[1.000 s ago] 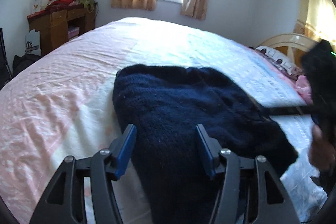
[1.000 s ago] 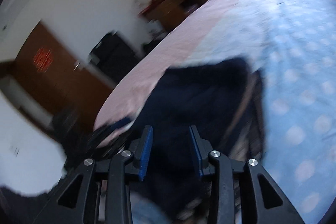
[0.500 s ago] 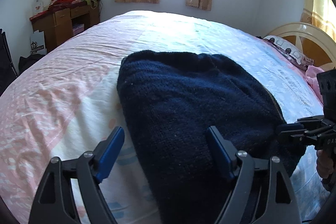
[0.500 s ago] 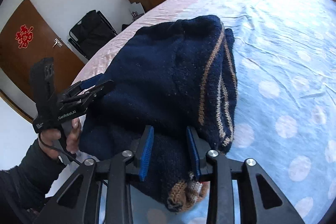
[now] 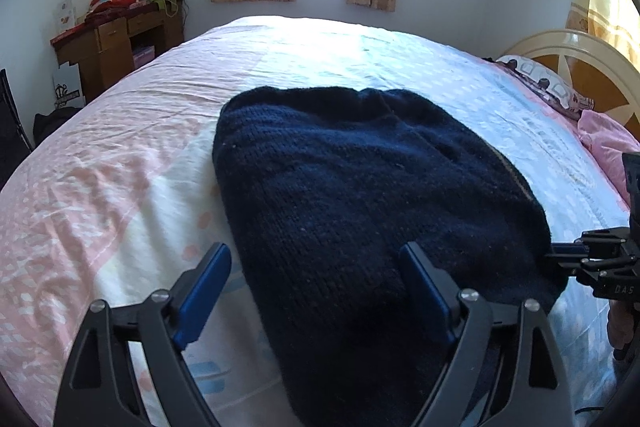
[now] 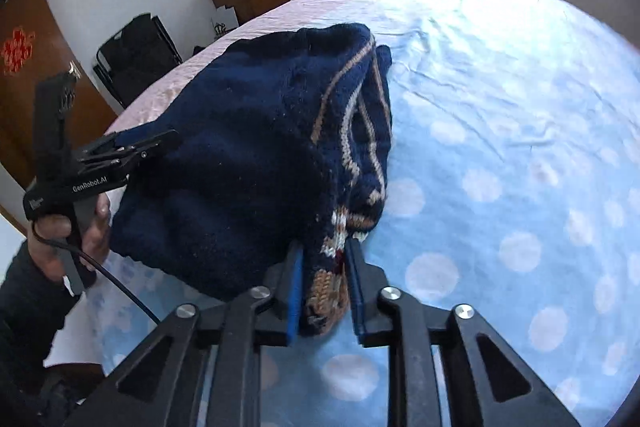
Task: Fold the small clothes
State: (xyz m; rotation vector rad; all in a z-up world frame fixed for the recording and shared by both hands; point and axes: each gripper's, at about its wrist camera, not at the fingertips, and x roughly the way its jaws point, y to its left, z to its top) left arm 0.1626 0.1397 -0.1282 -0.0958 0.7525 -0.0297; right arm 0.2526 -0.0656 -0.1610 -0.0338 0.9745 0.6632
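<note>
A navy knitted sweater with tan stripes lies folded on the bed; it also shows in the right wrist view. My left gripper is open, its blue pads either side of the sweater's near edge. It appears at the left of the right wrist view, beside the sweater's left edge. My right gripper has its pads around the sweater's striped near corner with a small gap; it shows at the right edge of the left wrist view.
The bed has a pink, white and blue dotted sheet. A wooden desk with red bags stands at the back left, a black chair beside it. A headboard, pillows and pink cloth lie at the right.
My left gripper has opened wider and drawn back to the sweater's near edge. My right gripper has swung round and settled at the striped corner, jaws narrower.
</note>
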